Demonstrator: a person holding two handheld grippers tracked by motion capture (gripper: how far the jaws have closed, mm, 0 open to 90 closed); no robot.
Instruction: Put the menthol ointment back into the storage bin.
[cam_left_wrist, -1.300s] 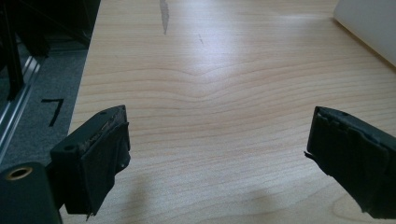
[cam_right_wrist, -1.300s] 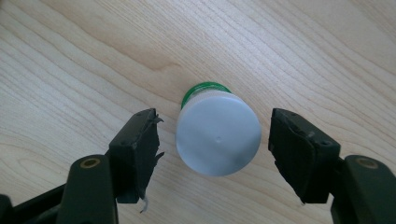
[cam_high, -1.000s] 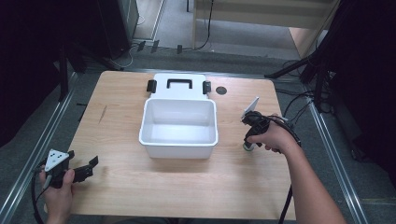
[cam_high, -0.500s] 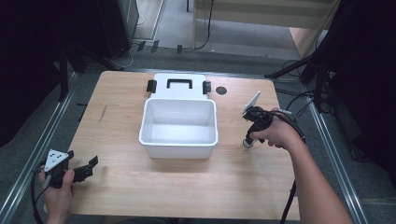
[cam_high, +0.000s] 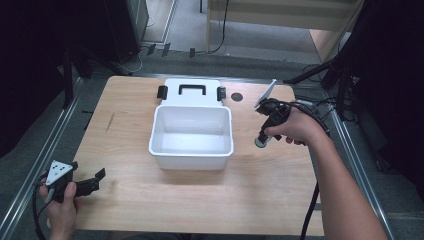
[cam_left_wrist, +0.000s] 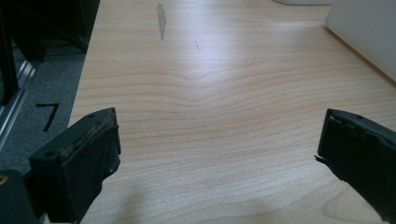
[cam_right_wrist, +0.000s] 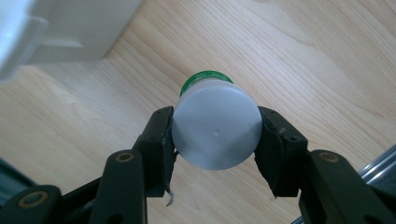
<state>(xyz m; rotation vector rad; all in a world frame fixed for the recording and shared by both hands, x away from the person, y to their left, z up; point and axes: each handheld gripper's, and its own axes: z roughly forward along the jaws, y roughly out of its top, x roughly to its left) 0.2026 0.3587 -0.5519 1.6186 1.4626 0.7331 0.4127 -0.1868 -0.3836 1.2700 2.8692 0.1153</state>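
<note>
Right tongs (cam_high: 263, 138) around grey-capped bottle (cam_high: 261, 142)

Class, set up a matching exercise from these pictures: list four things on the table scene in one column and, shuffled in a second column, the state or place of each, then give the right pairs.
Things
1. left claw
2. right claw
3. white bin
4. small bottle

States
A. holds nothing inside, stands mid-table
B. gripped at its grey cap
C. open, above bare wood
D. shut on the small bottle

Pairs: 1-C, 2-D, 3-A, 4-B
</note>
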